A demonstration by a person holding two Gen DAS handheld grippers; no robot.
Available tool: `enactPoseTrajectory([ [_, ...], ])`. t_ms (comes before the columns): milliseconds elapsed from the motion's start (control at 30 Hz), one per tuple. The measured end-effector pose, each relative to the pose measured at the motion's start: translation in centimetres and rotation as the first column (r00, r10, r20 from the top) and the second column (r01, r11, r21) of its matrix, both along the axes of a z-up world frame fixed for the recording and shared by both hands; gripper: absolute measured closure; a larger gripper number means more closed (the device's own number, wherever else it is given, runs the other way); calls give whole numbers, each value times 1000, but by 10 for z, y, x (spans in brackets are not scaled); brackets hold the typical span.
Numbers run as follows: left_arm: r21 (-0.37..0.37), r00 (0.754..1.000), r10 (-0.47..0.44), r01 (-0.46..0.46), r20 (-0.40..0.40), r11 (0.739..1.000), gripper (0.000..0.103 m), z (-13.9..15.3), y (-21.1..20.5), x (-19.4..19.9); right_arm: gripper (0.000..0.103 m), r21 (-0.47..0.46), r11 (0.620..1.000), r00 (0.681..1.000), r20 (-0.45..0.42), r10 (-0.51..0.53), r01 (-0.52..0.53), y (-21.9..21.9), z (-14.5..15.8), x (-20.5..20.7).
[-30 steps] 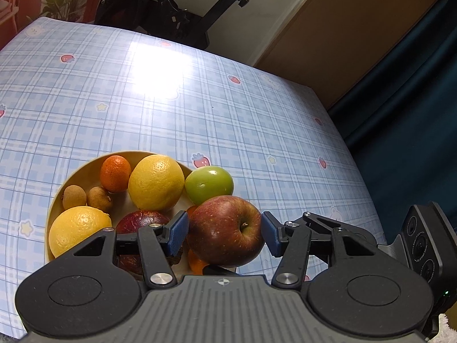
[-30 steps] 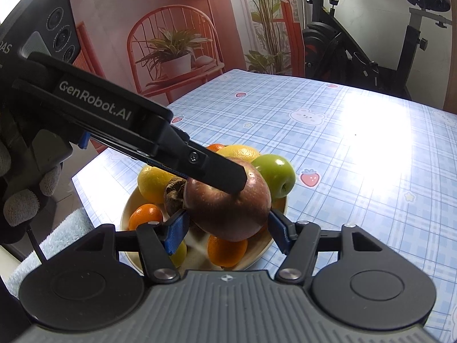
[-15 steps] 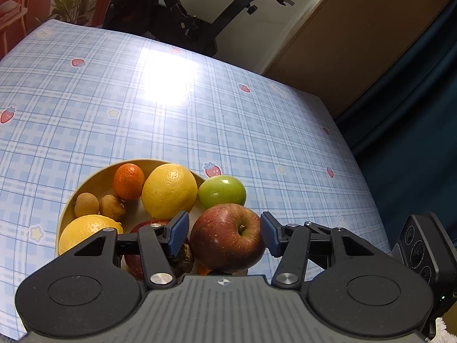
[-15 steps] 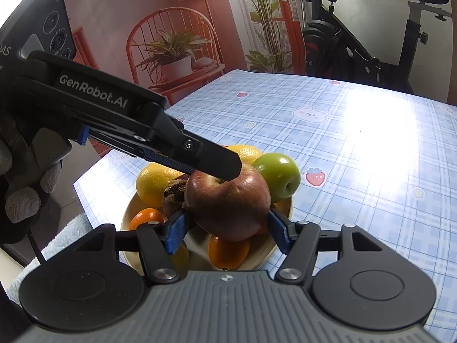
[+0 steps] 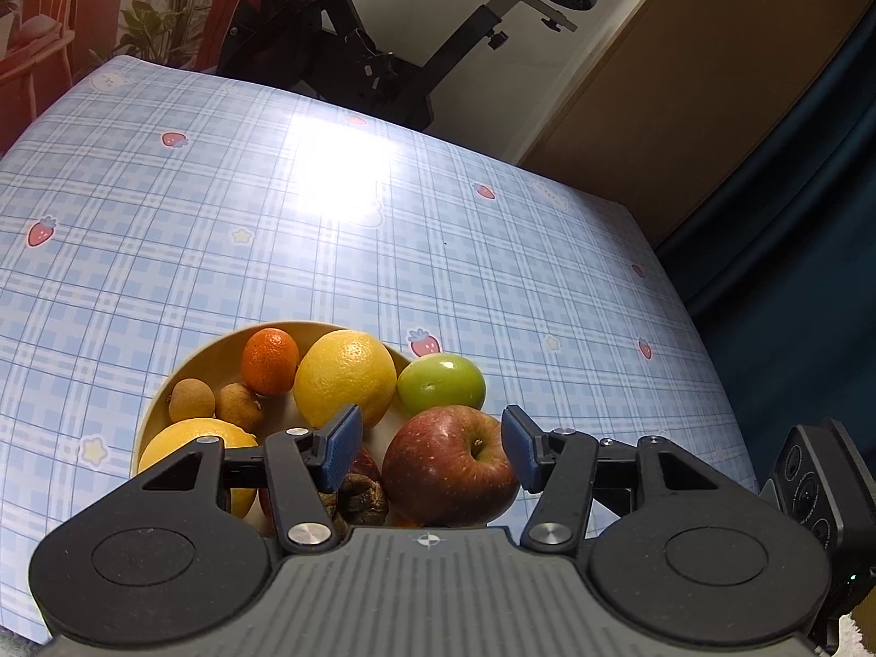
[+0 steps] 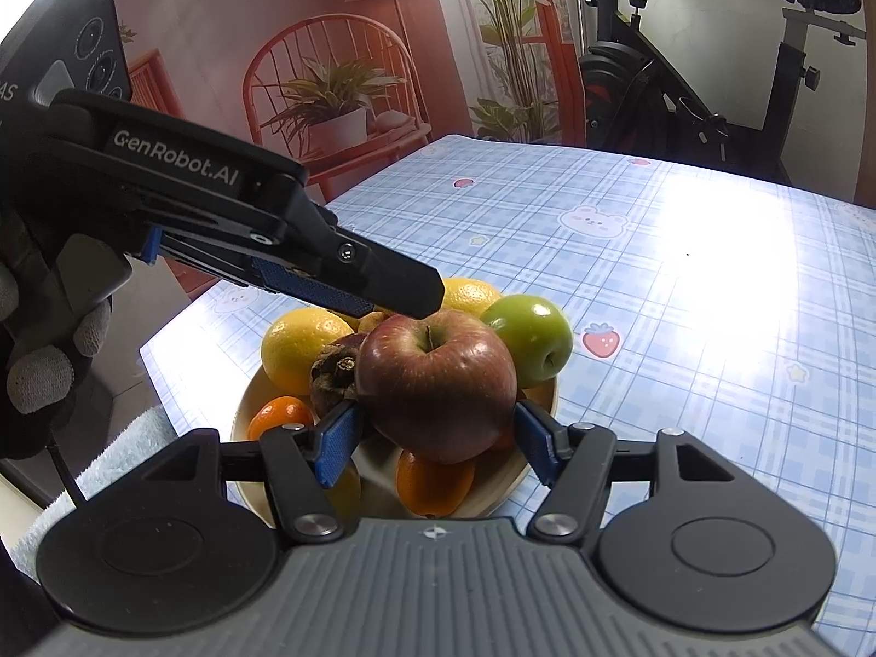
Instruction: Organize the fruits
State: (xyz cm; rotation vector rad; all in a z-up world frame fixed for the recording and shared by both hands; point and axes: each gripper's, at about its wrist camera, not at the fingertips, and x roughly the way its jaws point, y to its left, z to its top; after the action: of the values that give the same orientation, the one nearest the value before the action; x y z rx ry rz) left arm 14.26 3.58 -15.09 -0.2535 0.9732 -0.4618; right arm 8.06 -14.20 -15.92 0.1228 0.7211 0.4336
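The right gripper (image 6: 436, 432) was nearest, its jaws at a middle width and just opening a little more. The red apple (image 6: 438, 378) stood between them. The blue pads were just beside its sides and did not seem to press, so I judged the apple to rest on the heap, not in a grip. From the left side, a gloved hand (image 6: 38, 372) brought the left gripper (image 5: 430, 446) over the same apple. Its jaws were also half wide and just opening further, with the apple between them and a clear gap at the left pad.

The apple lay on top of the other fruit in the tan bowl (image 5: 159, 410), at its near right part. Behind it were a green apple (image 5: 441, 386) at the far right rim, a yellow citrus (image 5: 345, 378), a mandarin (image 5: 269, 361) and two small brown fruits (image 5: 191, 399).

Farther away, the bench (image 5: 493, 274) showed no loose fruit. So the gathering seemed almost done; what was left, I think, was to draw both grippers away.
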Motion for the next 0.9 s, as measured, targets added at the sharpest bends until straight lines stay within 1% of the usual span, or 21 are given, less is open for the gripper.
enactPoseTrajectory([
  [200,22,998,40,-41,56,999,43,11,2,-11,33,3,1000,1000,15,-7,7,0,2,-4],
  [267,32,996,52,-54,74,998,42,15,3,-15,32,4,1000,1000,22,-12,12,-1,3,-5],
  [367,48,991,81,-87,108,995,37,22,6,-25,32,6,1000,999,28,-20,20,-2,4,-8],
  [500,78,983,107,-120,149,990,35,30,9,-36,30,5,1000,999,37,-22,22,-2,6,-11],
  [567,104,974,120,-142,193,984,29,37,9,-43,28,-9,1000,998,62,-27,28,0,10,-16],
  [600,116,968,125,-153,215,981,20,41,10,-47,24,-13,999,996,77,-33,34,0,13,-19],
  [633,125,962,134,-167,238,978,13,46,10,-50,20,-16,999,994,97,-48,50,-2,16,-22],
  [667,130,953,147,-186,265,974,12,51,11,-54,18,-21,997,991,116,-67,69,-3,20,-25],
  [767,156,935,165,-222,315,962,10,64,10,-61,9,-27,991,976,181,-124,131,-9,33,-35],
  [833,189,923,169,-246,346,951,10,71,7,-66,0,-12,985,964,207,-164,170,-13,42,-40],
  [900,221,912,168,-263,375,939,10,80,4,-71,0,-5,976,951,225,-211,218,-16,51,-44],
])
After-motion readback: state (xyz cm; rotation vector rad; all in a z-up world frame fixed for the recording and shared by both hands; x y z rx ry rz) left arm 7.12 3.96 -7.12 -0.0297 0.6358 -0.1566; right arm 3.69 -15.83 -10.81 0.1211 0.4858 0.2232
